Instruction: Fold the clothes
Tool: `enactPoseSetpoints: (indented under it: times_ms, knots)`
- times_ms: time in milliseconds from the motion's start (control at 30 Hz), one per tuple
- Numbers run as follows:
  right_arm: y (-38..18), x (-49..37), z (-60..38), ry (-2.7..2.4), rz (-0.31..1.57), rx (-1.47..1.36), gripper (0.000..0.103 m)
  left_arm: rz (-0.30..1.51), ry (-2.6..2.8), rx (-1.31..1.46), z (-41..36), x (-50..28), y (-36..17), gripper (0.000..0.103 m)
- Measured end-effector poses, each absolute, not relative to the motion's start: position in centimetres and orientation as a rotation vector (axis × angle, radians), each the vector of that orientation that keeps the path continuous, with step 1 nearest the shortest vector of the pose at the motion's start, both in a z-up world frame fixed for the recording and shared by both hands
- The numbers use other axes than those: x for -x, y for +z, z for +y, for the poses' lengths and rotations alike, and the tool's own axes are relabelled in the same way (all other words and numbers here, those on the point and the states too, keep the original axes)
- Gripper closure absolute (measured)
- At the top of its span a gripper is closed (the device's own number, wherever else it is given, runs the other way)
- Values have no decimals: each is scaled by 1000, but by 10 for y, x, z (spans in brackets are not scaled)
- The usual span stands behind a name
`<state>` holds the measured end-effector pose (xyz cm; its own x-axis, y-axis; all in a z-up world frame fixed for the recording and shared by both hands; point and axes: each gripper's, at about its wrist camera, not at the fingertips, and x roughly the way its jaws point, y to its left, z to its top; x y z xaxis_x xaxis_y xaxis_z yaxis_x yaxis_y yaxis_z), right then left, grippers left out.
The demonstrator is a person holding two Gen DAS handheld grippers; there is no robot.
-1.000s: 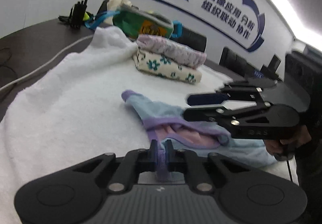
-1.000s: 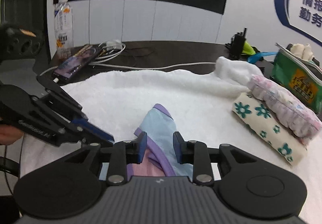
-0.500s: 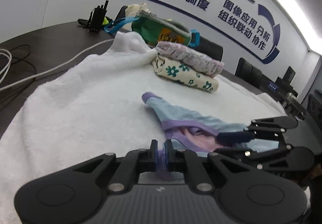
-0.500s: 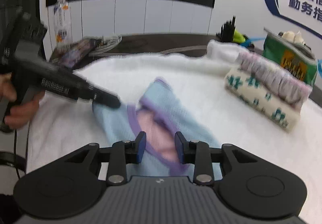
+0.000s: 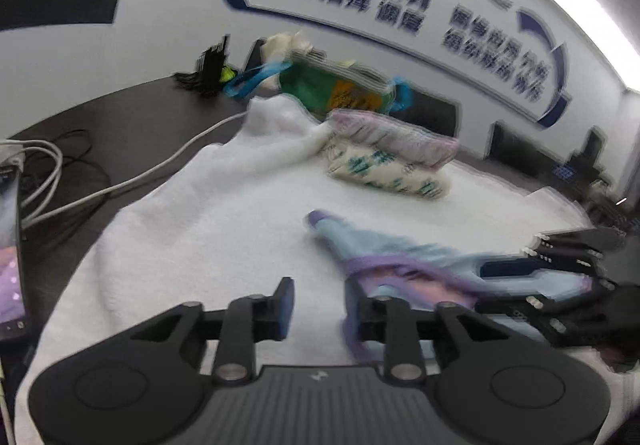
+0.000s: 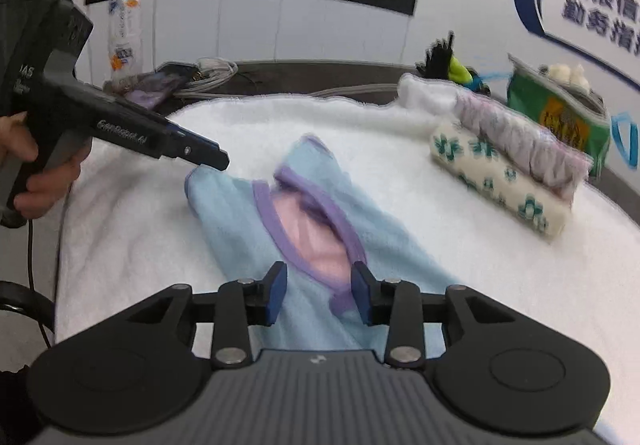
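My left hand-held gripper (image 5: 316,305) is apart, holding nothing. My right hand-held gripper (image 6: 320,293) is apart over the blue garment (image 6: 248,221) on the white towel (image 6: 400,165).

There were two hand-held grippers, left (image 5: 318,303) and right (image 6: 319,293); one light-blue garment (image 6: 248,213); two folded garments (image 6: 508,161); one white towel (image 6: 360,125); one bottle (image 6: 125,29); one phone (image 6: 154,87); one green bag (image 6: 560,105).

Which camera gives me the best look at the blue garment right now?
The right wrist view: the blue garment lies nearly whole and centred on the white towel, purple neckline visible. The left wrist view shows it blurred, from the side, partly hidden behind the right gripper.
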<state>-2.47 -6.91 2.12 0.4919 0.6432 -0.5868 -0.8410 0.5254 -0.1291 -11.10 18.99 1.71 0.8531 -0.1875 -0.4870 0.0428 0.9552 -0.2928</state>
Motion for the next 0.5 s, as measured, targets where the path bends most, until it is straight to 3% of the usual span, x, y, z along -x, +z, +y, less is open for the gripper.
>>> enactPoseSetpoints:
  times_ms: [33, 167, 367, 400, 467, 500]
  knots:
    - [29, 22, -66, 950, 492, 421, 64, 545, -128, 287, 190, 112, 18, 55]
    - [46, -2, -30, 1021, 471, 423, 64, 585, -140, 298, 184, 110, 19, 55]
    - [21, -43, 48, 969, 625, 493, 67, 666, -83, 262, 163, 98, 10, 59]
    - [15, -44, 54, 956, 635, 508, 74, 660, -69, 235, 158, 98, 9, 61]
    - [8, -41, 58, 949, 636, 528, 84, 645, -60, 194, 147, 99, 7, 96]
    - [7, -39, 57, 951, 631, 528, 87, 644, -64, 204, 145, 98, 7, 96]
